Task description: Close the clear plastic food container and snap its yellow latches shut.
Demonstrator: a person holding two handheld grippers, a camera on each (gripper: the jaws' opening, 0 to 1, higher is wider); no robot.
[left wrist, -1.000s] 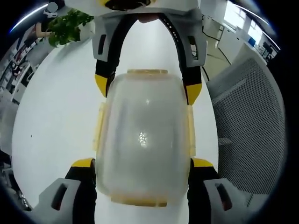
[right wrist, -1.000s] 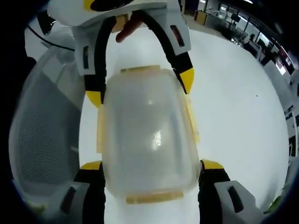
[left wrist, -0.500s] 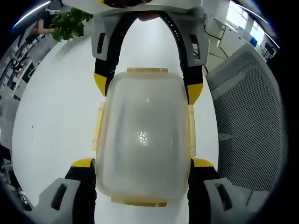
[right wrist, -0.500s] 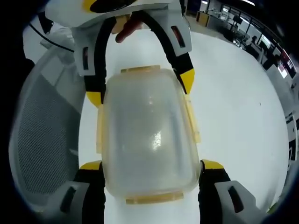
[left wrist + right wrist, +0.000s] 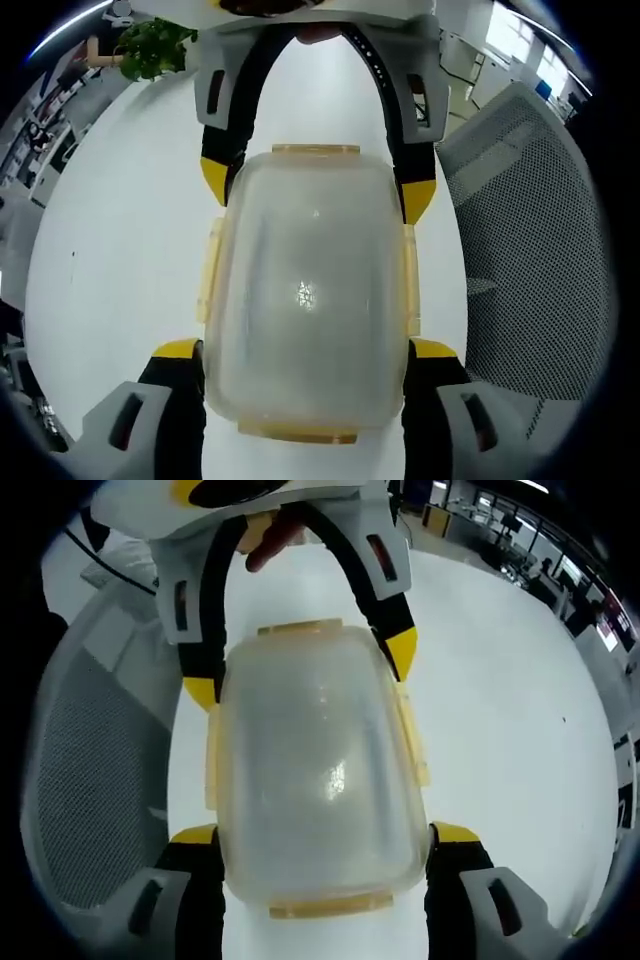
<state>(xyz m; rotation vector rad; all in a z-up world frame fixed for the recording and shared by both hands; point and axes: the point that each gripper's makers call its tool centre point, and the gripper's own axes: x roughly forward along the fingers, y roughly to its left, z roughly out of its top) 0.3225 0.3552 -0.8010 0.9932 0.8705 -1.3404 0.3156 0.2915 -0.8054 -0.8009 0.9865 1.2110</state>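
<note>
while both grippers clamp it, clear container [image 5: 305,300] lidded, contents unclear

A: Container status?

B: Clear plastic food container [image 5: 305,300], cloudy translucent body, rounded-rectangle outline with soft corners. Broad face toward both cameras. Can't tell if that face is the lid or the base.

A: Where is it?

B: Over the white table [image 5: 110,250], long axis running along both views. Can't tell if it rests on the surface or is off it. In the right gripper view [image 5: 318,780] it sits near the table edge on the chair side.

A: Latches?

B: Yellow latches [image 5: 210,270] on all four sides: one at each short end, one along each long side. They look flat against the walls; whether snapped, can't tell.
</note>
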